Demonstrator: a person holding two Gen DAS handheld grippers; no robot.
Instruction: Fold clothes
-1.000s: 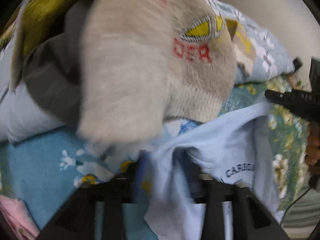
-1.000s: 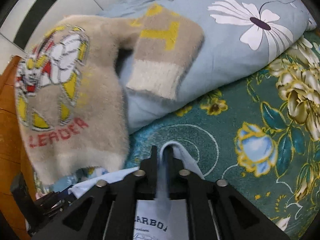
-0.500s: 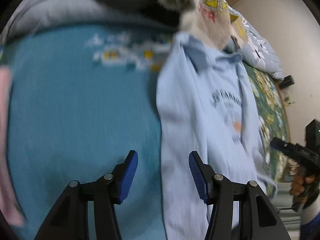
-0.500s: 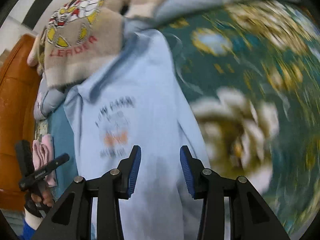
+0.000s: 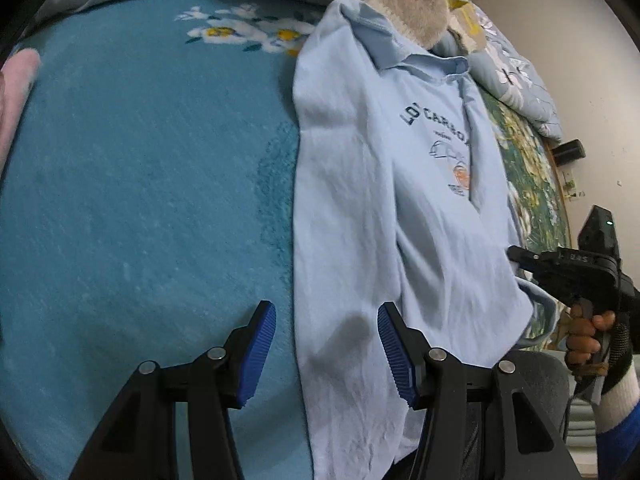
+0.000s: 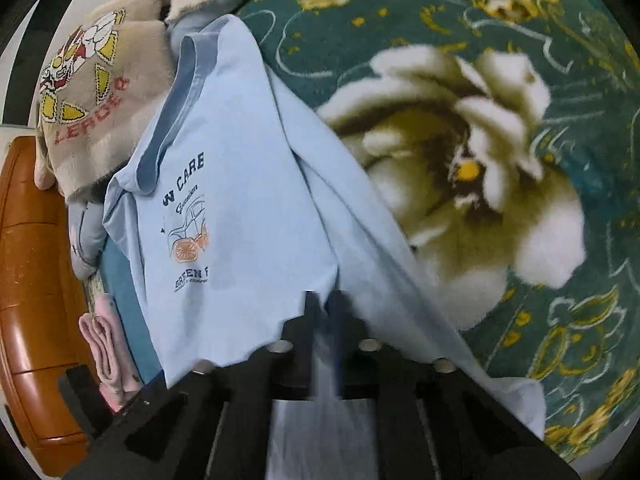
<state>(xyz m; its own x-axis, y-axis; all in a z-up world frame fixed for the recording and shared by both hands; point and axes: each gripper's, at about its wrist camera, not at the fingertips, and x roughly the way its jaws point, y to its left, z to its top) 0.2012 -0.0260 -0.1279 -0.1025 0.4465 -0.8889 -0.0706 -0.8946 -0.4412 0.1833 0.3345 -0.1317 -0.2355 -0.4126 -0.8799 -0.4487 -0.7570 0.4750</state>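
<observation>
One gripper (image 6: pixel 326 308) newly clamped on shirt (image 6: pixel 240 184)

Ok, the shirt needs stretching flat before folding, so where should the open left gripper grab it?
Probably the light blue shirt's hem corner nearest the left gripper, approached from the bare blanket side: that edge lies free between its open jaws.

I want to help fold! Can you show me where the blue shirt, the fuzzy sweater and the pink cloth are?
light blue polo shirt (image 5: pixel 352 208): left wrist view, on the plain chest fabric.
beige fuzzy sweater (image 6: pixel 132 120): right wrist view, on the fuzz below the red letters.
pink cloth (image 6: pixel 106 344): right wrist view, on its folded middle.
</observation>
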